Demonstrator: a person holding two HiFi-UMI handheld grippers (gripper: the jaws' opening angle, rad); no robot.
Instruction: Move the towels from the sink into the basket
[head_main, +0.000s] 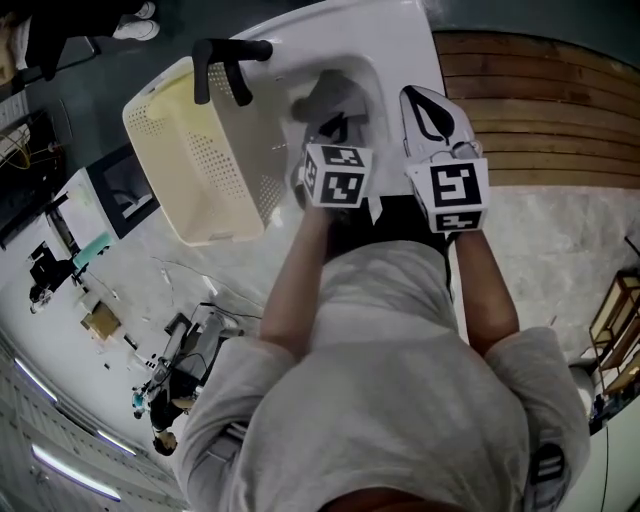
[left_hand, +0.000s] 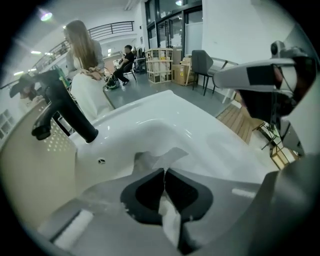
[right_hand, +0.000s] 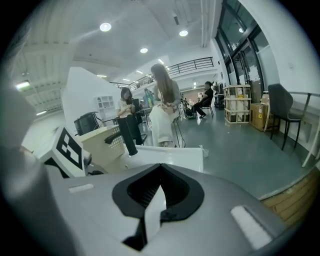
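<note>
Left gripper (left_hand: 164, 169) closed on a raised fold of the grey towel (left_hand: 156, 157), which lies in the white sink (left_hand: 210, 140); the jaws cover most of the cloth. Right gripper (right_hand: 159, 170) closed, empty, at the sink's right rim. Cream basket (head_main: 195, 150) adjoins the sink's left side.

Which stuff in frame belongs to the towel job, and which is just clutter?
Job:
- towel, pinched in the shut left gripper
- sink
- basket
- right gripper, shut and empty

Lying about:
- faucet
- wooden decking
- chair
</note>
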